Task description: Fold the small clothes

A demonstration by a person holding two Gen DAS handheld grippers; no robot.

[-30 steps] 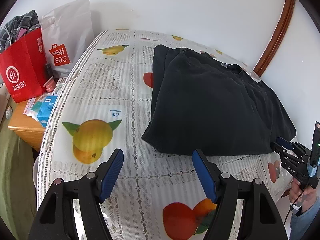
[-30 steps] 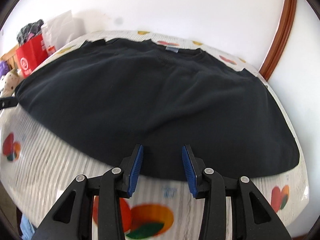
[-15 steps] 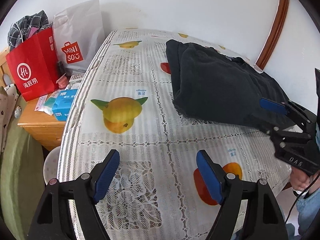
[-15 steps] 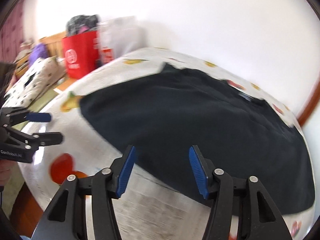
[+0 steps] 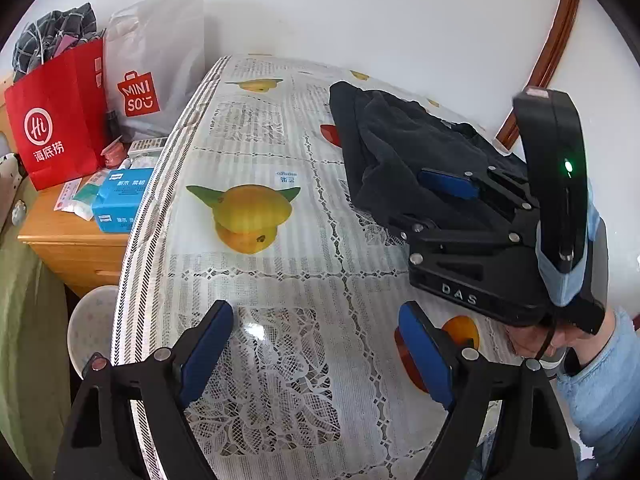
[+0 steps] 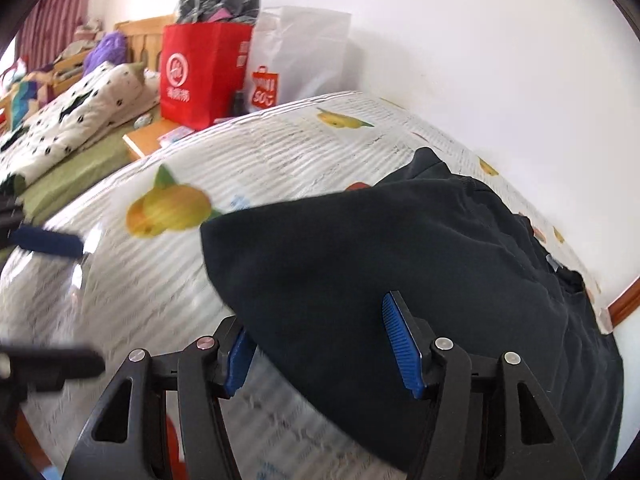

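A black garment (image 5: 400, 152) lies folded on the fruit-print tablecloth (image 5: 280, 280), toward the far right; in the right wrist view it (image 6: 400, 248) fills the middle and right. My left gripper (image 5: 316, 348) is open and empty, above bare cloth near the table's front edge, well short of the garment. My right gripper (image 6: 320, 344) is open, its jaws straddling the garment's near hem without closing on it. In the left wrist view the right gripper (image 5: 448, 196) sits at the garment's near right edge, held by a hand in a blue sleeve.
A red paper bag (image 5: 56, 116) and a white Miniso bag (image 5: 156, 68) stand on a wooden side table (image 5: 76, 236) left of the table, with a blue tissue box (image 5: 120, 200). A white bowl (image 5: 92, 324) sits below. A bed with spotted bedding (image 6: 68, 120) lies left.
My left gripper pulled back toward the table's front edge, away from the garment. My right gripper swung left along the hem, opened wider, and now straddles the garment's edge.
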